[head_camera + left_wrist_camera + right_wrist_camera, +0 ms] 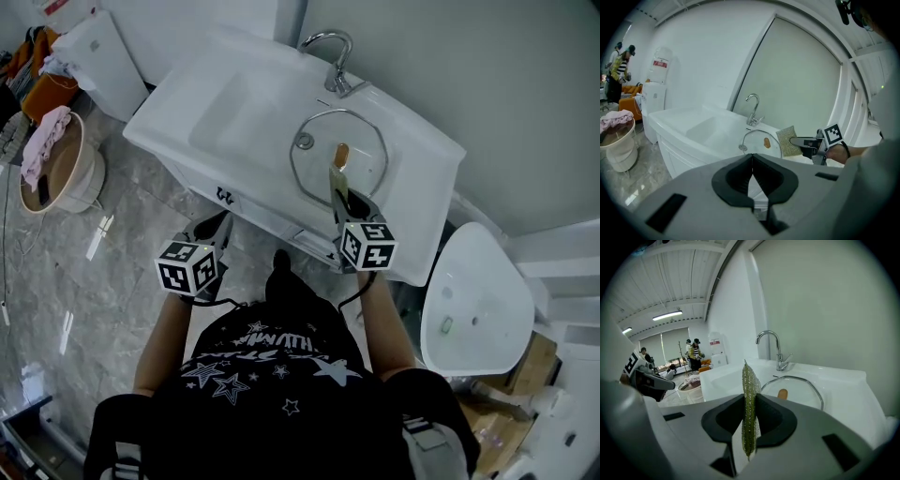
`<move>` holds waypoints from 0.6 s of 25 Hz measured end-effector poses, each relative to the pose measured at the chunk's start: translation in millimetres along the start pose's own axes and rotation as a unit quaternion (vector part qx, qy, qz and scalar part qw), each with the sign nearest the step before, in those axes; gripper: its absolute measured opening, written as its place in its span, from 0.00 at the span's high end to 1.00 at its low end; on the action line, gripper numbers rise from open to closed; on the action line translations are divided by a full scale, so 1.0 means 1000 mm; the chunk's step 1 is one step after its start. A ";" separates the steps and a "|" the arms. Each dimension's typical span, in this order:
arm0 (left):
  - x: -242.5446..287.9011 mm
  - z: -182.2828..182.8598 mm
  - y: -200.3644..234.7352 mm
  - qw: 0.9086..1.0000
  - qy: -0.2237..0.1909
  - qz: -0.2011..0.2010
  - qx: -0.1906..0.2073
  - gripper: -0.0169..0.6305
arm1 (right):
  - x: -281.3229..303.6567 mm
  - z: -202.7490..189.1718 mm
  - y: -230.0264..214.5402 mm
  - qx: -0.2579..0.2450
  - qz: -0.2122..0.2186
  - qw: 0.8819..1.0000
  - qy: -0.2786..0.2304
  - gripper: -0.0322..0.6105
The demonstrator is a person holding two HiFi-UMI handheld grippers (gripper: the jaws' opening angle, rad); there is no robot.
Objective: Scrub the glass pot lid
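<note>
Since the left tongs [752, 176] are closed and empty while the right tongs [750, 423] grip the scouring pad [750, 380], the unheld glass lid [317, 161] could skid.

Open from above over glass pot lid [364, 148], flat on counter [417, 155]. Hemmed behind by faucet [336, 64] and wall [450, 56]. Free leftward over basin [220, 117]. Near edge taken by right gripper [338, 192] clamping scouring pad [750, 399] (left gripper [752, 161] low, jaws together, facing cabinet front [258, 214], well apart from lid).
</note>
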State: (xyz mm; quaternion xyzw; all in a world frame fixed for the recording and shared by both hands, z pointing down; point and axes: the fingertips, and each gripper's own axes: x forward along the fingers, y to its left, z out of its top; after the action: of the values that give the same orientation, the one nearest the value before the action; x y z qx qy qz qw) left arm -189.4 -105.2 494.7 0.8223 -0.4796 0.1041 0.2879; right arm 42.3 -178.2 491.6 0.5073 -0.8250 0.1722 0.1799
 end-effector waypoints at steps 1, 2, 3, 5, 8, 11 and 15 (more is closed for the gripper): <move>0.008 0.007 0.003 1.000 -0.002 0.002 -0.002 0.96 | 0.009 0.006 -0.005 -0.007 0.001 1.000 0.002 0.84; 0.016 0.014 0.005 1.000 -0.004 0.003 -0.004 0.96 | 0.018 0.011 -0.011 -0.014 0.002 1.000 0.004 0.84; 0.024 0.021 0.007 1.000 -0.005 0.003 -0.007 0.96 | 0.027 0.017 -0.018 -0.021 0.001 1.000 0.006 0.84; 0.040 0.033 0.011 1.000 -0.007 0.001 -0.012 0.96 | 0.044 0.028 -0.032 -0.035 -0.003 0.999 0.011 0.84; 0.058 0.048 0.017 1.000 -0.010 0.005 -0.015 0.96 | 0.070 0.045 -0.056 -0.056 -0.016 0.998 0.018 0.84; 0.072 0.059 0.023 1.000 -0.011 0.011 -0.017 0.96 | 0.098 0.057 -0.082 -0.084 -0.036 0.995 0.038 0.84; 0.089 0.068 0.028 1.000 -0.008 0.015 -0.019 0.96 | 0.136 0.057 -0.115 -0.135 -0.069 0.985 0.084 0.84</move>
State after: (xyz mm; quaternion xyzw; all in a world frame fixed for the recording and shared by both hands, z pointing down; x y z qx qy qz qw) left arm -173.8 -219.5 489.2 0.8101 -0.4964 0.0924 0.2980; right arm 80.9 -359.6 517.3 0.5176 -0.7856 0.0885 0.3272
